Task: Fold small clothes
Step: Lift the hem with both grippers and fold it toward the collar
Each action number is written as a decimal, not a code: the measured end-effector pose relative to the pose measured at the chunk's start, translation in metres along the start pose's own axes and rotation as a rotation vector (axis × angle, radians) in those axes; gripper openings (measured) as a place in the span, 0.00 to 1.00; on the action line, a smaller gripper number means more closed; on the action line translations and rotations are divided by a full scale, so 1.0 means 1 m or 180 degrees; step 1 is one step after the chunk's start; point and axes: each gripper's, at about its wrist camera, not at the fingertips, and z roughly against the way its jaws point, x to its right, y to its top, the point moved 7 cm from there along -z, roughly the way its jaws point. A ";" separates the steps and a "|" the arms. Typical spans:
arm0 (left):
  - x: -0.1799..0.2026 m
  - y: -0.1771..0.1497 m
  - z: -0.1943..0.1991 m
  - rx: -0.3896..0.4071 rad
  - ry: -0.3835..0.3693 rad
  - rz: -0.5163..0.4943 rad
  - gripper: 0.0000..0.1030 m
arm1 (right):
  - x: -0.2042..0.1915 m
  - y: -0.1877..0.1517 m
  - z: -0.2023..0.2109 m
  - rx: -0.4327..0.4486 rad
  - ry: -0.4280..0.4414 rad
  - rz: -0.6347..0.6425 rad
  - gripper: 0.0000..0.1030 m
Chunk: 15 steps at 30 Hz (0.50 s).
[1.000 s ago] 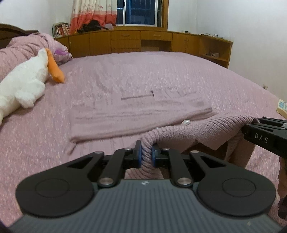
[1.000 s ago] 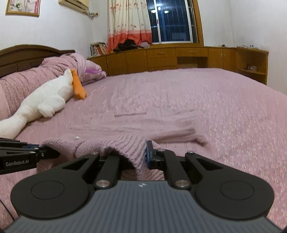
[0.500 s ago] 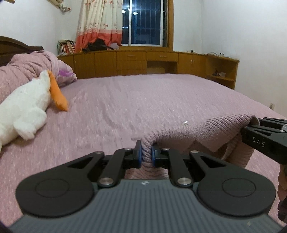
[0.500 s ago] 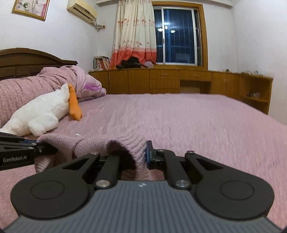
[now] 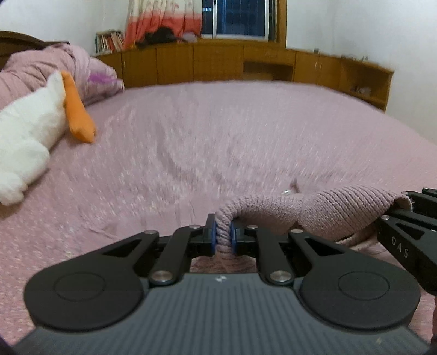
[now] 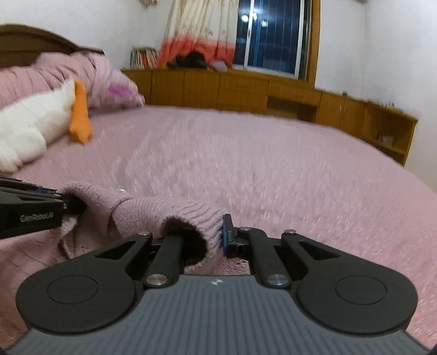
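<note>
We hold a pink knitted sweater (image 5: 341, 210) between our two grippers, lifted above the pink bedspread (image 5: 218, 142). Our left gripper (image 5: 222, 236) has its jaws drawn in narrow, with a ribbed fold of the knit pinched tight between the blue pads (image 5: 212, 237). In the left wrist view the fabric arches from that pinch over to the right, where it runs into the tips of our right gripper (image 5: 404, 207) at the near right edge. A small pale button (image 5: 286, 192) shows on the top of the fold.

In the right wrist view, our right gripper (image 6: 215, 234) grips a ribbed edge of the sweater (image 6: 164, 210); the knit drapes over the left finger and hides it, so only the right blue pad (image 6: 226, 232) shows, pressed against the cloth. The sweater stretches left from there to our left gripper (image 6: 62, 202), which enters from the near left edge and clamps the other end. The lower part of the garment hangs down between the two tools and out of sight behind them.

On the far left lies a white plush toy (image 5: 27, 131) with an orange beak (image 5: 79, 114), beside a bundled pink quilt (image 5: 54, 60). Along the far wall runs a wooden cabinet (image 5: 218, 62) beneath a curtain (image 5: 161, 16) and a dark window (image 5: 240, 16). The background is blurred.
</note>
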 end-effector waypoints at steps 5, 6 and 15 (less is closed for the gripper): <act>-0.001 -0.018 -0.038 -0.0237 0.0061 0.0048 0.14 | -0.003 -0.026 -0.049 -0.0373 -0.0045 -0.0138 0.09; -0.001 -0.021 -0.041 -0.0248 0.0072 0.0056 0.15 | -0.002 -0.031 -0.055 -0.0441 -0.0022 -0.0186 0.09; -0.006 -0.010 -0.011 -0.0241 0.0241 -0.0034 0.42 | 0.012 -0.024 -0.049 -0.0417 0.0319 -0.0583 0.32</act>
